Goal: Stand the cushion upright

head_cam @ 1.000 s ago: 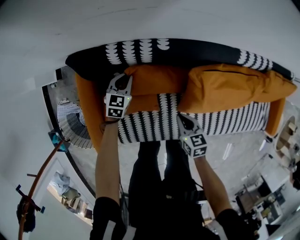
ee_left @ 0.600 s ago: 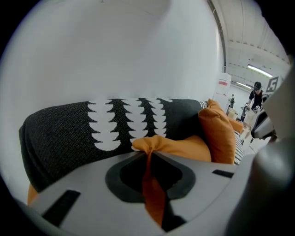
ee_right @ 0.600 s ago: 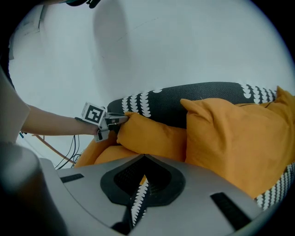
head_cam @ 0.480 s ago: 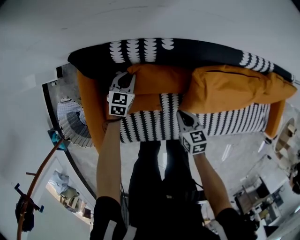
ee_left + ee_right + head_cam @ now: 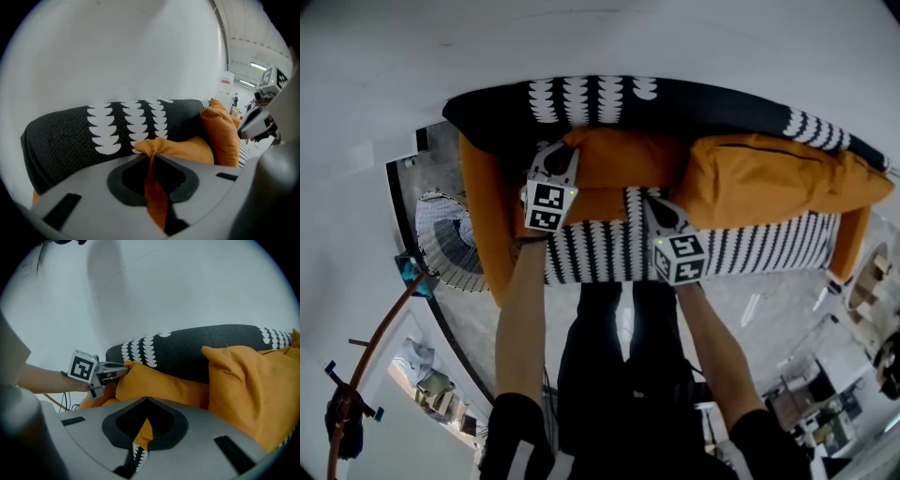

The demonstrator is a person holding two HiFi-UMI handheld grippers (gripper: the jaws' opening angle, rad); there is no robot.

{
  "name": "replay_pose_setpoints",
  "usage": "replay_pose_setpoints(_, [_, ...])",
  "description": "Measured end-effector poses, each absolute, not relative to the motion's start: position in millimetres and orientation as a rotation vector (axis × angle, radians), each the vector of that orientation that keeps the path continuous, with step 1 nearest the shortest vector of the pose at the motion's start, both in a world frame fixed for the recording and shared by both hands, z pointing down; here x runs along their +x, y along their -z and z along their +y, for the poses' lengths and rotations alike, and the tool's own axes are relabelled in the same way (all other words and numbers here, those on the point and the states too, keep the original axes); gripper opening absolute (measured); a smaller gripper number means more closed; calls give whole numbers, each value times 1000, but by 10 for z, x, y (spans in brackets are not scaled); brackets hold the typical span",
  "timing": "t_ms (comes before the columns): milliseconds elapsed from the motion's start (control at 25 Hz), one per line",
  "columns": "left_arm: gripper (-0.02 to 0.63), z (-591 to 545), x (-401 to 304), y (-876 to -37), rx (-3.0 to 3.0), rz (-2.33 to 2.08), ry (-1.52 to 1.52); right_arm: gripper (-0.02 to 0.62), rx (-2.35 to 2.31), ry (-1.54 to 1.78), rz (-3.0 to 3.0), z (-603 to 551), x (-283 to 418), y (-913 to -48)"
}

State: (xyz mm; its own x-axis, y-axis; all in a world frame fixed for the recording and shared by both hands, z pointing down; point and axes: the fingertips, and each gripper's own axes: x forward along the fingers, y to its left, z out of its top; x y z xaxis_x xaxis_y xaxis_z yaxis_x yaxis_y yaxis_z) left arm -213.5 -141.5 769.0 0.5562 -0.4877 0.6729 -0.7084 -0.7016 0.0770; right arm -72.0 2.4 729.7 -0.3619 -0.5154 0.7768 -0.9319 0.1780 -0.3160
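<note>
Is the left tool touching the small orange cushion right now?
Touching. The left gripper view shows the left tool shut on a bunched corner of the small orange cushion, fabric pinched between its jaws.

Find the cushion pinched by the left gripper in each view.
Head view: cushion at centre, below the sofa back.
Left gripper view: cushion at centre, corner in the jaws.
Right gripper view: cushion left of centre.
Landmark: the black, white-patterned sofa back.

On the sofa [image 5: 750, 246], the cushion [image 5: 623, 159] lies before the backrest [image 5: 712, 101]; a bigger cushion [image 5: 778, 178] touches it at three o'clock.
</note>
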Motion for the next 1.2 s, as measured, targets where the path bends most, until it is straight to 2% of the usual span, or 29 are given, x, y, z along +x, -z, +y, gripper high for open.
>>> replay_pose_setpoints(400, [35,-1425,-2092,-7667,2466,-999,-894,-5,1337,-1072,-1958,-39,-727,-7346])
replay_pose_setpoints(680, [106,-1445,-2261,-7616,2369,-1034,-847,-5,1329,-1084,-1952,62,-733,-7342])
replay_pose_setpoints(1000, [107,-1357,-2498,-7401,2264,-1142,-755,-5,1326,-1072,-1956,80,-731,-7247])
replay_pose_setpoints(1080, [91,-1270,-2530,-7338,2243,-1158,-734,-5,1331,-1065,-1961,91,-738,-7188])
replay_pose_setpoints(1160, [-3,-1205,-2546,-7238,2231,-1194,-708,-5,1336,-1056,-1966,91,-727,-7136])
replay_pose_setpoints(1200, [-3,-1177,-2540,-7183,2222,-1209,-693,-5,1339,-1051,-1968,84,-710,-7111])
